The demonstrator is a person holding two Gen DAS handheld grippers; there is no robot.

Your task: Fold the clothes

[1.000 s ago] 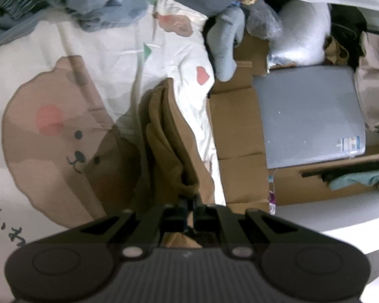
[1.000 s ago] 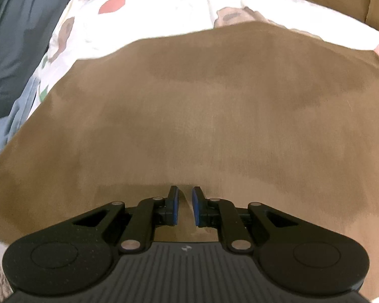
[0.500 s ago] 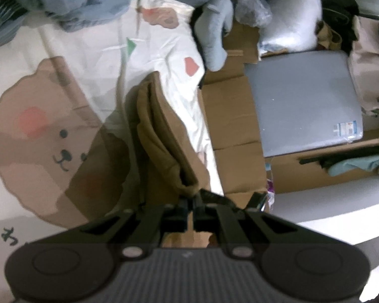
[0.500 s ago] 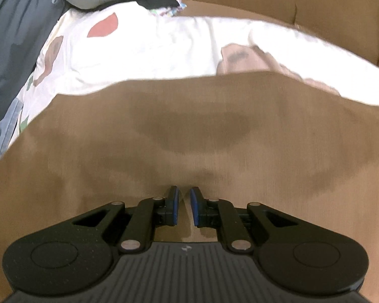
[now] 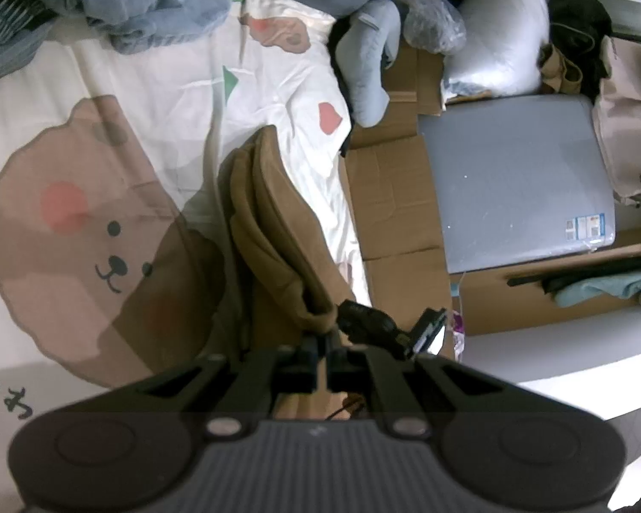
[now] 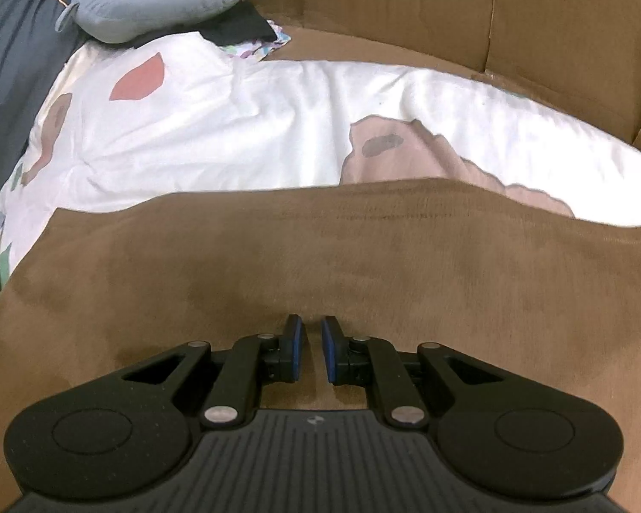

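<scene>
A brown garment (image 5: 277, 235) lies in a bunched ridge on the bear-print bed sheet (image 5: 107, 213). My left gripper (image 5: 322, 367) is shut on the garment's near end. In the right wrist view the brown garment (image 6: 320, 256) fills the lower half, stretched away from my right gripper (image 6: 311, 350). Its blue pads stand close together, with brown cloth in the narrow gap between them. In the left wrist view the right gripper (image 5: 376, 325) shows as a black shape just right of the left fingertips. The white sheet (image 6: 235, 128) lies beyond the garment's far edge.
A blue neck pillow (image 5: 363, 77) (image 6: 158, 0) lies at the bed's edge. Cardboard (image 5: 393, 196) (image 6: 534, 8) and a grey flat box (image 5: 517, 179) are beside the bed. Blue clothes (image 5: 149, 8) are heaped at the far left, and a teal cloth (image 5: 607, 286) lies on the right.
The right gripper has come into the left wrist view beside the left fingertips. In the right wrist view the garment's far edge has drawn nearer and more sheet shows. The left gripper kept still.
</scene>
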